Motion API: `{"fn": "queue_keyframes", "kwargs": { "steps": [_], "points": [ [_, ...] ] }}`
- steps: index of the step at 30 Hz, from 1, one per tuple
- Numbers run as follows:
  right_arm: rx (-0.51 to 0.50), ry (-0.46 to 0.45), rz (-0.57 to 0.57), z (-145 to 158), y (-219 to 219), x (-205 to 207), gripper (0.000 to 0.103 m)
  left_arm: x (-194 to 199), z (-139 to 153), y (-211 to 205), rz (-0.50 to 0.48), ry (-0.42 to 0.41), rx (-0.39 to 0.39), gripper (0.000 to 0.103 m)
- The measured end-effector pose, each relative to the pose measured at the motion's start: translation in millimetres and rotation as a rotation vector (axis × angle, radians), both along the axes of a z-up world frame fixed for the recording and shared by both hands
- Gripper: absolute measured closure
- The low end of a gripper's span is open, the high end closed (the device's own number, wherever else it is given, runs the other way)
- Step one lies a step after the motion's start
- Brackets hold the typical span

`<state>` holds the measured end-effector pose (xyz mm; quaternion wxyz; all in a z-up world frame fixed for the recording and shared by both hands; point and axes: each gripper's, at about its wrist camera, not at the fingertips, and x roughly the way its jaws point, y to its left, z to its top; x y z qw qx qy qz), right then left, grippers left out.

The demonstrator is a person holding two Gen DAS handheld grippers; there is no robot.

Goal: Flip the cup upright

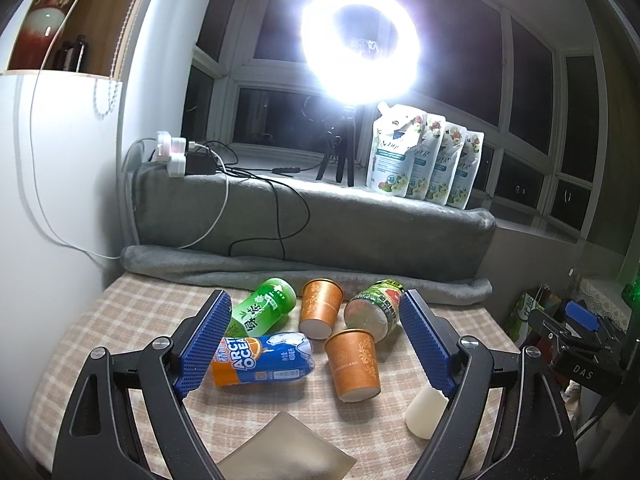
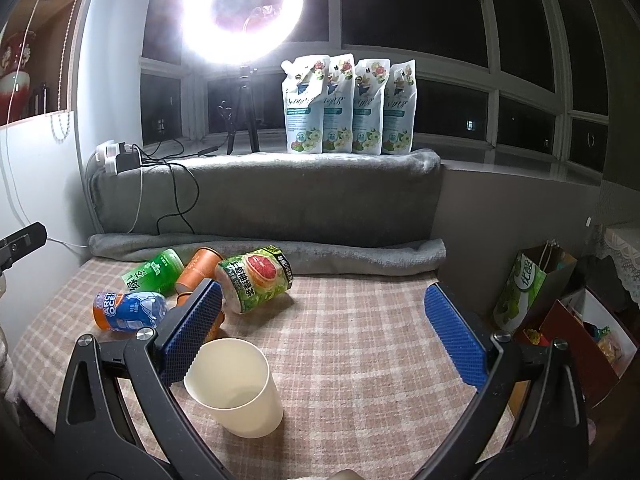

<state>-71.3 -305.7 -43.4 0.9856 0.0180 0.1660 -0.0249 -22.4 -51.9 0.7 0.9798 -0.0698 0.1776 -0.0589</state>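
A cream cup [image 2: 236,390] stands mouth up on the checked cloth [image 2: 360,344], just inside my right gripper's [image 2: 324,336] left finger [image 2: 188,332]. The right gripper is open and empty. In the left wrist view the same cup [image 1: 425,412] shows at the lower right, partly behind the right finger of my left gripper [image 1: 316,344]. The left gripper is open and empty, above the cluttered cloth. Two orange paper cups [image 1: 320,312] [image 1: 354,364] stand mouth up between its fingers.
A green tea bottle [image 1: 262,310], a blue and orange Arctic Ocean can [image 1: 260,358] and a green grapefruit bottle [image 1: 374,312] lie on their sides. A grey blanket [image 1: 312,236] backs the cloth. A tan cloth [image 1: 286,452] lies at the front. Bags [image 2: 532,292] stand to the right.
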Motion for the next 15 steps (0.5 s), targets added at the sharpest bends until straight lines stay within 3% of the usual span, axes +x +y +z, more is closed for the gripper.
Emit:
{"fn": "queue_keyframes", "kwargs": {
  "steps": [15],
  "points": [
    [-0.002, 0.002, 0.001, -0.3, 1.4, 0.1, 0.0, -3.4, 3.7, 1.6, 0.012, -0.023, 0.013, 0.017]
  ]
}}
